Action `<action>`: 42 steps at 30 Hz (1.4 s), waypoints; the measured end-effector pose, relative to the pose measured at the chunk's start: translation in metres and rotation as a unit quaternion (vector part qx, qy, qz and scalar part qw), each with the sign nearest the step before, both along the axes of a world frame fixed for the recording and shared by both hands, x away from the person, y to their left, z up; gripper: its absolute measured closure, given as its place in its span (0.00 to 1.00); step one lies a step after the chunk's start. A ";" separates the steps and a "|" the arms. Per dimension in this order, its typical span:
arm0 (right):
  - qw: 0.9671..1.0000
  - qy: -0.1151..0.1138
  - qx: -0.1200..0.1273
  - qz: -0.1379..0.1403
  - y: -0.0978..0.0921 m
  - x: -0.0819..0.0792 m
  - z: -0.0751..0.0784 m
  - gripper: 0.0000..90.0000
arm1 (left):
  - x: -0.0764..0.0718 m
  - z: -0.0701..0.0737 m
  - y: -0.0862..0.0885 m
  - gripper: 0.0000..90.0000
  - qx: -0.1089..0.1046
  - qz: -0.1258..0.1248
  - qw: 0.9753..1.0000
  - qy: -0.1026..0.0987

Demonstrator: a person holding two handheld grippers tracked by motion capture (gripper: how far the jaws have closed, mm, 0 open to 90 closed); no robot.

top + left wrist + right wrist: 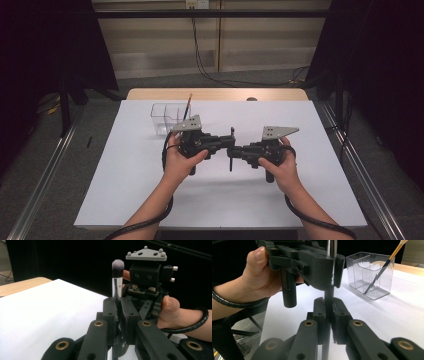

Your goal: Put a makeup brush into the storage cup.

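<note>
Both my left gripper (231, 141) and right gripper (236, 150) pinch the upright makeup brush (117, 280) above the white table (125, 170); behind stands a clear plastic organizer (372, 277) holding a thin brush (395, 251).

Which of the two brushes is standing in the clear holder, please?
The thin orange-handled brush, leaning in the clear holder. The silver-ferruled makeup brush is clamped between both grippers instead.

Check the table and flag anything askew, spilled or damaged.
Nothing stands out. Both tools, left and right, grip the makeup brush upright. The clear organizer stands straight, a thin brush leaning inside.
</note>
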State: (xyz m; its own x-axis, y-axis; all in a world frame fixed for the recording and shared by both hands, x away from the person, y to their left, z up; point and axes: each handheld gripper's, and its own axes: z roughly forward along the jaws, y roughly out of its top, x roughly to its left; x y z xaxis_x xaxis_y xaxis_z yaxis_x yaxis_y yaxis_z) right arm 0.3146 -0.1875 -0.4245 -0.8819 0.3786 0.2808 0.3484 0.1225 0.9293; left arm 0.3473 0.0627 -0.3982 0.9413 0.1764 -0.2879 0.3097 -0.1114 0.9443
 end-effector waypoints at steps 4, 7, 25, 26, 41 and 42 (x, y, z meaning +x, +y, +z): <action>1.000 0.000 -0.005 0.004 0.000 -0.002 -0.001 0.80 | 0.001 0.001 0.003 0.93 -0.004 0.004 1.000 -0.001; 1.000 -0.001 -0.004 0.003 0.000 -0.003 -0.002 0.69 | 0.000 0.002 0.005 0.93 -0.005 0.007 1.000 -0.005; 0.998 -0.041 -0.036 -0.019 -0.003 -0.009 -0.001 0.12 | -0.002 0.003 0.010 0.93 -0.013 0.006 1.000 -0.022; 0.998 -0.042 -0.037 -0.020 -0.004 -0.009 -0.001 0.12 | -0.002 0.003 0.011 0.93 -0.014 0.007 1.000 -0.022; 0.997 -0.042 -0.042 -0.043 -0.021 -0.014 -0.005 0.09 | -0.001 -0.001 0.020 0.93 -0.014 0.019 0.999 -0.022; 0.997 -0.043 -0.045 -0.045 -0.022 -0.014 -0.006 0.08 | -0.001 -0.001 0.021 0.93 -0.015 0.019 0.999 -0.022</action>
State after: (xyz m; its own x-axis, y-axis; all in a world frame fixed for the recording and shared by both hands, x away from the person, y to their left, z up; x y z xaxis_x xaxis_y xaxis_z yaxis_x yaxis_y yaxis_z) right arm 0.3006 -0.2099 -0.4301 -0.8628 0.4773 0.1667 0.2811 0.1788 0.9429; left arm 0.3463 0.0840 -0.3989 0.9459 0.2047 -0.2517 0.2709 -0.0717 0.9599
